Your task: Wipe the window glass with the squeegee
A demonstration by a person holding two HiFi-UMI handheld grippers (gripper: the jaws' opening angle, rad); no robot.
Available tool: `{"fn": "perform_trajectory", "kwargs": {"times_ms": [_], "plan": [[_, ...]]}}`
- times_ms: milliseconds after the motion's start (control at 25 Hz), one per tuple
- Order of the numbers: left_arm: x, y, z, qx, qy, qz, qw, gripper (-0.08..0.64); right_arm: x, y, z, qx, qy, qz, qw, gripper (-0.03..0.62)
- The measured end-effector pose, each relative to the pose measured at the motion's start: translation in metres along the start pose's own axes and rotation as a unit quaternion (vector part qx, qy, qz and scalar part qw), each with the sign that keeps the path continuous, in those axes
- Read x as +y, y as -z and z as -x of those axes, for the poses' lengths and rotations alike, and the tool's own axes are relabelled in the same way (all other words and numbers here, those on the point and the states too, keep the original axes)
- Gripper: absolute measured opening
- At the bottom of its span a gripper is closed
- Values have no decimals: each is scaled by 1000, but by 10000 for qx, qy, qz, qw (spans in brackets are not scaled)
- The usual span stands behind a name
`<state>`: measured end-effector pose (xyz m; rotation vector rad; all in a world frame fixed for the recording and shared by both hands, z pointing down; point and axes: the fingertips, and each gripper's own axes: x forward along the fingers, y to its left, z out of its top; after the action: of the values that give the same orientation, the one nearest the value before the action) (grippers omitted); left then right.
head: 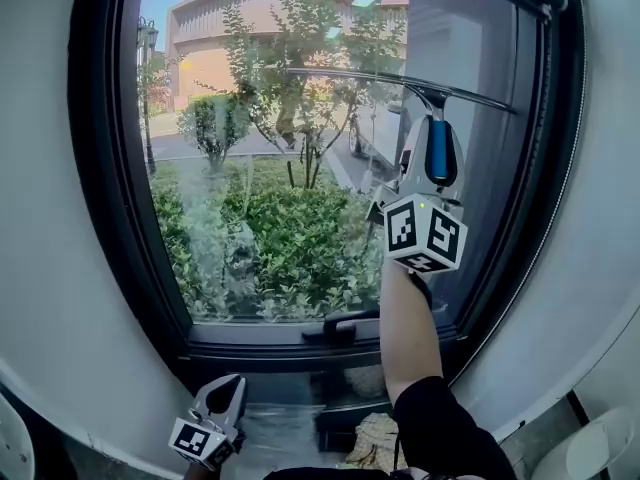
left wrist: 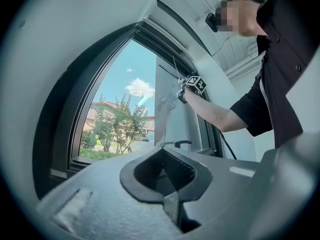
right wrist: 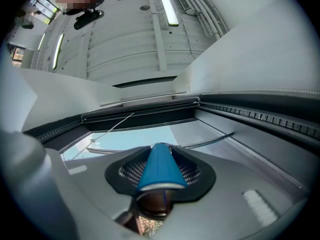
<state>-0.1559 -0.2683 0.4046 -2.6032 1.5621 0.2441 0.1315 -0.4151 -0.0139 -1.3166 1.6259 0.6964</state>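
Note:
My right gripper (head: 432, 140) is raised against the window glass (head: 250, 168) and is shut on the squeegee's blue handle (head: 439, 148). The squeegee blade (head: 400, 80) lies across the upper right of the pane, slanting down to the right. In the right gripper view the blue handle (right wrist: 160, 166) fills the jaws and the thin blade (right wrist: 210, 141) shows beyond them under the dark top frame. My left gripper (head: 225, 400) hangs low below the sill, shut with nothing in it. In the left gripper view its jaws (left wrist: 167, 181) meet, and the raised right gripper (left wrist: 192, 86) shows at the glass.
A dark window frame (head: 100, 168) surrounds the pane. A black window handle (head: 340, 323) sits on the bottom rail. White walls flank the window. Bushes and a building show outside. A person's arm in a dark sleeve (head: 440, 428) reaches up at the right.

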Motion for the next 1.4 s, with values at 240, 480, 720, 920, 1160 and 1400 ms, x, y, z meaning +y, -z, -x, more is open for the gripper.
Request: {"fn": "perform_trajectory", "kwargs": {"times_ms": [240,480,720,920,1160,1400], "plan": [[1,3,-4,-4,0,11,10000,2,-3,11,5,60,-7,238,9997,131],[1,14,-2,-14,18,39,10000,2,-2,15,14,105,-37,341,9994,130],[-5,12,-1,10,28,80,10000,2,-4,19,23,188,-36,381,9991,130],[-9,13,5,61,-9,111,9999,2,-5,20,29,252,-25,391,9989,130],[-11,17,12,72,-47,122,9999,2,-6,24,37,314,-12,397,9987,130],[-12,26,18,72,-57,145,9999,2,-5,24,40,369,15,390,9986,130]]}}
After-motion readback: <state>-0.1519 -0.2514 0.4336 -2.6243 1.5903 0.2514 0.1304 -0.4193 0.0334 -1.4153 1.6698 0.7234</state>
